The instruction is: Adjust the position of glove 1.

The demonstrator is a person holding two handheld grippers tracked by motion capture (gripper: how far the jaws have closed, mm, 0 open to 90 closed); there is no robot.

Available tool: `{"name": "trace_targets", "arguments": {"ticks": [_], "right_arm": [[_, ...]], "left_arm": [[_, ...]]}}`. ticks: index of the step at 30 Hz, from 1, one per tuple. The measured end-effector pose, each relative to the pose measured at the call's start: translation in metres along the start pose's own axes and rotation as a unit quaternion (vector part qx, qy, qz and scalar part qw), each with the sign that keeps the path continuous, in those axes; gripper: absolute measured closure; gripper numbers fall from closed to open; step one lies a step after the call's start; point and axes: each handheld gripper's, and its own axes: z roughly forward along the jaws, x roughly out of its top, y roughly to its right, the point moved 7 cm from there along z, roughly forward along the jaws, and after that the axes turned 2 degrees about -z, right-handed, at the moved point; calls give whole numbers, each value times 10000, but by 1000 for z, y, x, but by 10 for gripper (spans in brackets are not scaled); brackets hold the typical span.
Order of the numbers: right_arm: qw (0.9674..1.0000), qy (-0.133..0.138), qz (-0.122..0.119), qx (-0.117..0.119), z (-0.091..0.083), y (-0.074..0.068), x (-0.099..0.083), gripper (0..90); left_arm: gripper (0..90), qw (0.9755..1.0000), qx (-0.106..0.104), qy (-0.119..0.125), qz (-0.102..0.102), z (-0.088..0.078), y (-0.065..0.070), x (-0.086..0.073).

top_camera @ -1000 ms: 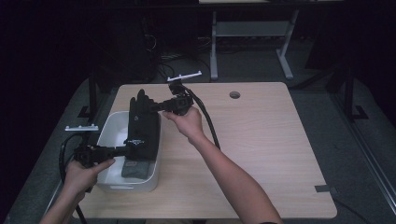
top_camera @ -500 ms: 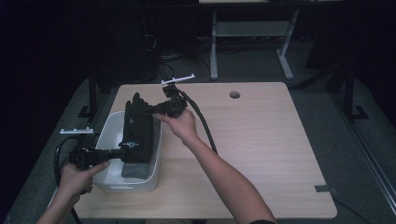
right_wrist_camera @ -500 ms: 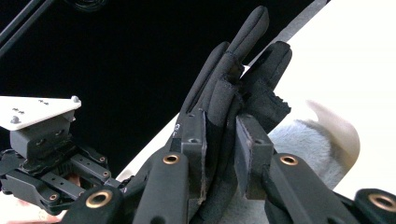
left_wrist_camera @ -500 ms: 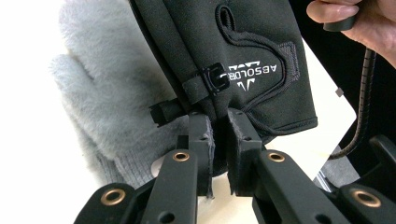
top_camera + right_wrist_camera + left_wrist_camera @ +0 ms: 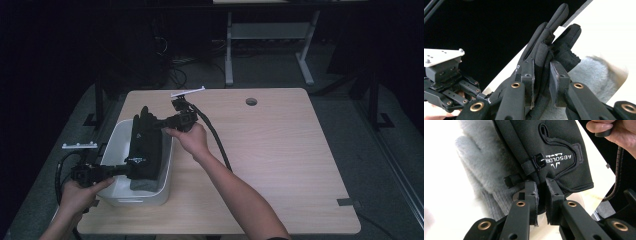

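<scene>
Under the black glove point(image 5: 145, 145), a grey glove point(image 5: 145, 183)

dark room; grey carpet floor point(image 5: 280, 70); wooden table point(image 5: 280, 150); white-legged desk frame point(image 5: 265, 35) behind.

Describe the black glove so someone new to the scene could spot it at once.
On the wooden table, find the white bin at its left edge. The black glove stretches lengthwise above it, held at each end. Unlike the fuzzy grey glove beneath, it is smooth, with white lettering near the cuff.
</scene>
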Motion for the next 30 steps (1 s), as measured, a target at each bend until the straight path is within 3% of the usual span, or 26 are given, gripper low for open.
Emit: {"name": "trace_targets", "arguments": {"ticks": [17,30], "right_arm": [[9998,-206,54,-23,18,11,-17,777],[9992,-340,138,-155,26,26,-27,764]], "left_arm": [[815,9996,101,-275,-53,4,-11,-15],[786,9993,51,-315,-169,6,-15,-15]]}}
